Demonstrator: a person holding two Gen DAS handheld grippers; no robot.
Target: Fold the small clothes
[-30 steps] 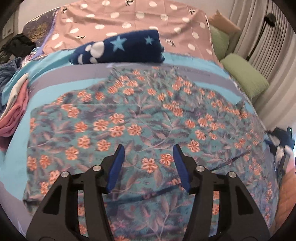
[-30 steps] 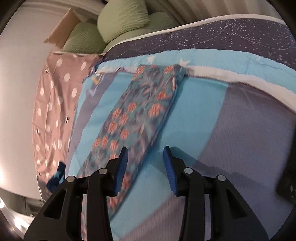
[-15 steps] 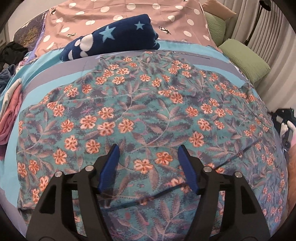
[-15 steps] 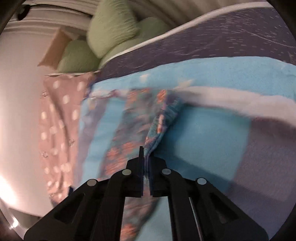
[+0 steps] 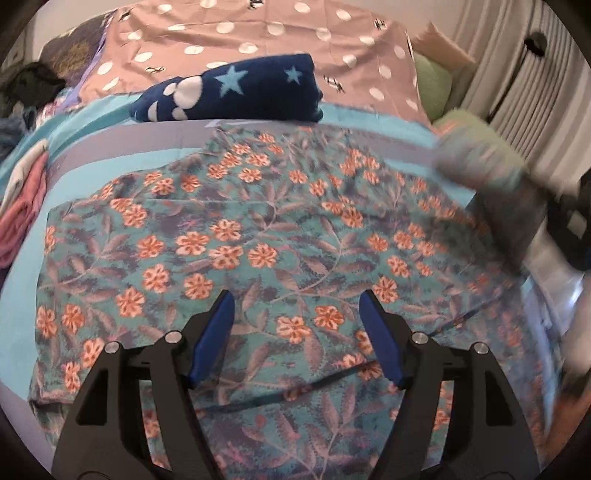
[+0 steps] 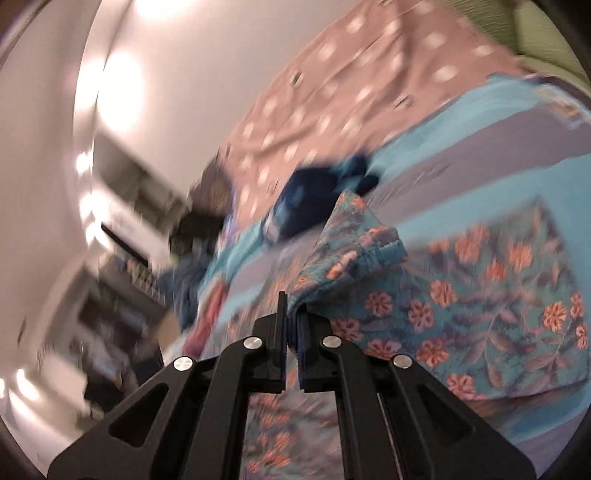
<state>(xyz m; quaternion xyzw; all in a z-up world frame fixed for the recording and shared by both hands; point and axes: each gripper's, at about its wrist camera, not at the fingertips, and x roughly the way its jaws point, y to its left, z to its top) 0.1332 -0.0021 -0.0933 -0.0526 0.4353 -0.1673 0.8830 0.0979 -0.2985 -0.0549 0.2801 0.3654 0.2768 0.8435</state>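
No brand, label or lettering is readable anywhere on the bed; the only markings are prints. The floral garment (image 5: 280, 236), teal with orange flowers and grey-purple leaves, lies spread across the turquoise and grey striped blanket (image 5: 110, 155), and it fills most of the left wrist view. The left gripper (image 5: 295, 339) hangs just over its near part with its blue-padded fingers (image 5: 212, 339) spread wide apart and nothing between them; flowered cloth shows in the gap, and I cannot tell whether the pads touch it.

The right gripper (image 6: 291, 332) has its jaws pressed together on an edge of the same floral garment (image 6: 480, 302), and the pinched cloth rises from the fingertips in a raised fold with a stitched hem at its top. The rest of the garment spreads out to the right of that gripper. This view is heavily blurred. In the left wrist view the lifted corner shows as a smeared flowered patch (image 5: 487, 173) at the right edge.

Beyond the garment, a folded navy piece with stars and paw prints (image 5: 236, 92) sits on the blanket's far side, against a pink dotted sheet (image 5: 258, 33). A pink cloth (image 5: 22, 206) lies at the left edge, and green pillows (image 5: 436, 81) sit far right.
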